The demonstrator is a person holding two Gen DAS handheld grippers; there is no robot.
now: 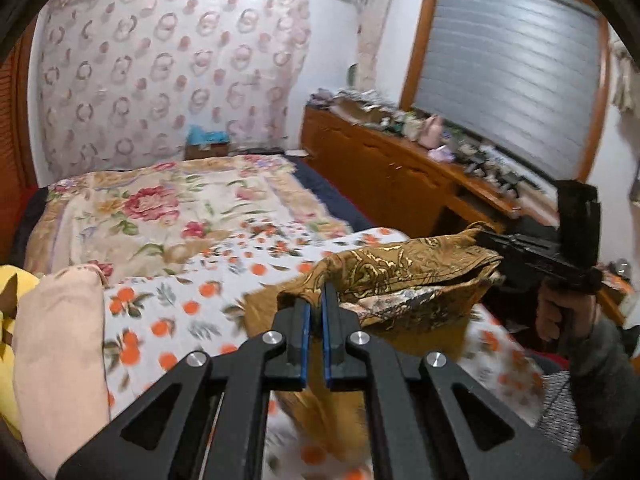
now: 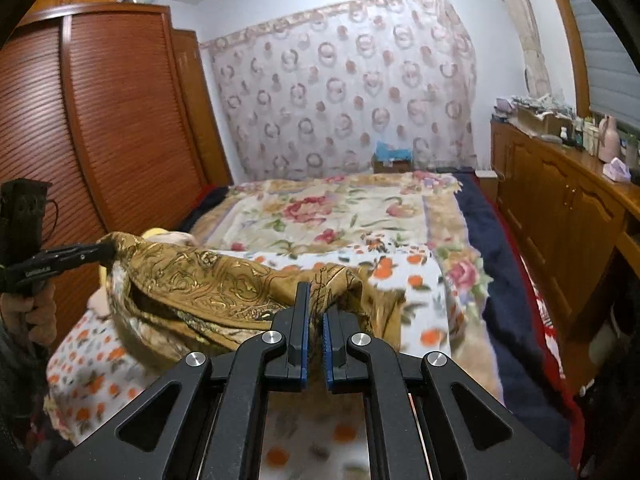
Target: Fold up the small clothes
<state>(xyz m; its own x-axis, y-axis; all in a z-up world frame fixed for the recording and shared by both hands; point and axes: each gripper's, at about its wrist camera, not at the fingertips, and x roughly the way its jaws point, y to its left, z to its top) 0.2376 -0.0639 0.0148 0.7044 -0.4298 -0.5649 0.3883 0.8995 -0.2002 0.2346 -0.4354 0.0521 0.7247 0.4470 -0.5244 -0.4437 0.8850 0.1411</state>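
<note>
Both grippers hold the gold paisley garment (image 1: 404, 276) stretched in the air over the orange-print sheet (image 1: 176, 312): the left gripper (image 1: 315, 300) pinches one corner at its 12 o'clock, fingers narrowed onto cloth, and the right gripper (image 2: 316, 304) does likewise. This looks like the spreading step. Next, I judge, comes lowering it flat toward 6 o'clock, keeping both corners level.

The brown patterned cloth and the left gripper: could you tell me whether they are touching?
Touching. The left wrist view shows the left gripper with its jaws closed on an edge of the brown patterned cloth, the fabric bunched between them.
</note>
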